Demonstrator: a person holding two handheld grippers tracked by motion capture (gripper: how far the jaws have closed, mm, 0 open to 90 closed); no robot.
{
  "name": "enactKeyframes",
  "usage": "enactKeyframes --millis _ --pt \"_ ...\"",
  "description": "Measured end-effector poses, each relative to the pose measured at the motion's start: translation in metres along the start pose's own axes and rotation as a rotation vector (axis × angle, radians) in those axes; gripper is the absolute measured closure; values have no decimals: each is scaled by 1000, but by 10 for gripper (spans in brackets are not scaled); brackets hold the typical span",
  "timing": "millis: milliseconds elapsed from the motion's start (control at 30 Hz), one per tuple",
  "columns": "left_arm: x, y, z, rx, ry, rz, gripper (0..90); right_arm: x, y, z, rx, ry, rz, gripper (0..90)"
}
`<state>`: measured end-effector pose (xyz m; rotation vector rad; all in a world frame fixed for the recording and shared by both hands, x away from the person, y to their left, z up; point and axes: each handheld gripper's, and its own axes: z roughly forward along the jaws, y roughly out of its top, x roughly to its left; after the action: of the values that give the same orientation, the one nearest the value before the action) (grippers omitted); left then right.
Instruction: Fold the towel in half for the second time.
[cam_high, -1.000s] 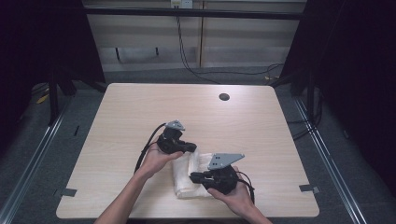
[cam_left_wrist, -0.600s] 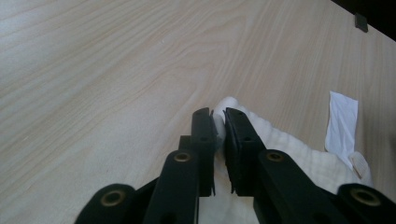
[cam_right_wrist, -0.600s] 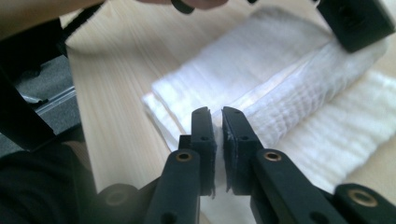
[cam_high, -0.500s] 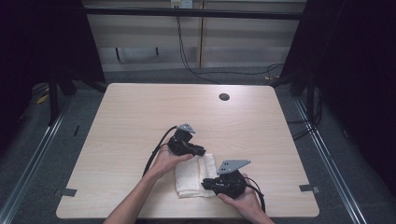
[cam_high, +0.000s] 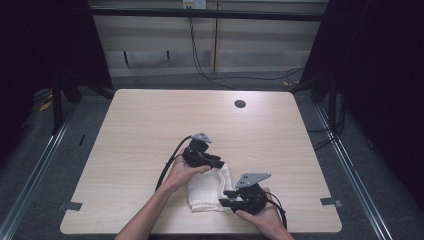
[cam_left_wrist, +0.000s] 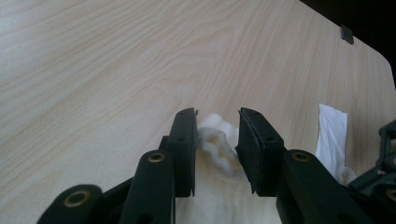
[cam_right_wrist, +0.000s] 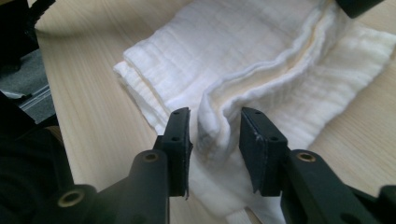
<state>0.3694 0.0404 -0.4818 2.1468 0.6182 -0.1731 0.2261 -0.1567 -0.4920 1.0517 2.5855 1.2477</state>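
One pale wooden surface (cam_high: 150, 130) carries one folded white muslin cloth (cam_high: 207, 187) near its front edge. Two tongs work it: the left tongs (cam_left_wrist: 217, 135) and right tongs (cam_right_wrist: 215, 140), both just opening, each stand narrowly parted around a cloth ridge. A clinging ridge could pull the fold undone.

Folded cloth (cam_high: 207, 191) on table (cam_high: 150, 130) near front edge, between both tongs.
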Motion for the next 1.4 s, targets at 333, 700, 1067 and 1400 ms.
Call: enactKeyframes --millis 333,700,1067,1400 --pt "-13 8 -17 -16 58 39 490 -9 1 -18 -26 -81 30 551" --pt "-17 5 -39 -11 132 92 373 -30 4 -37 -52 -153 57 554" --pt "-21 -7 -69 11 180 116 332 -51 8 -66 -116 -141 75 483" --pt "-18 -40 -104 -7 198 112 258 -62 -6 -84 -141 -196 104 447"
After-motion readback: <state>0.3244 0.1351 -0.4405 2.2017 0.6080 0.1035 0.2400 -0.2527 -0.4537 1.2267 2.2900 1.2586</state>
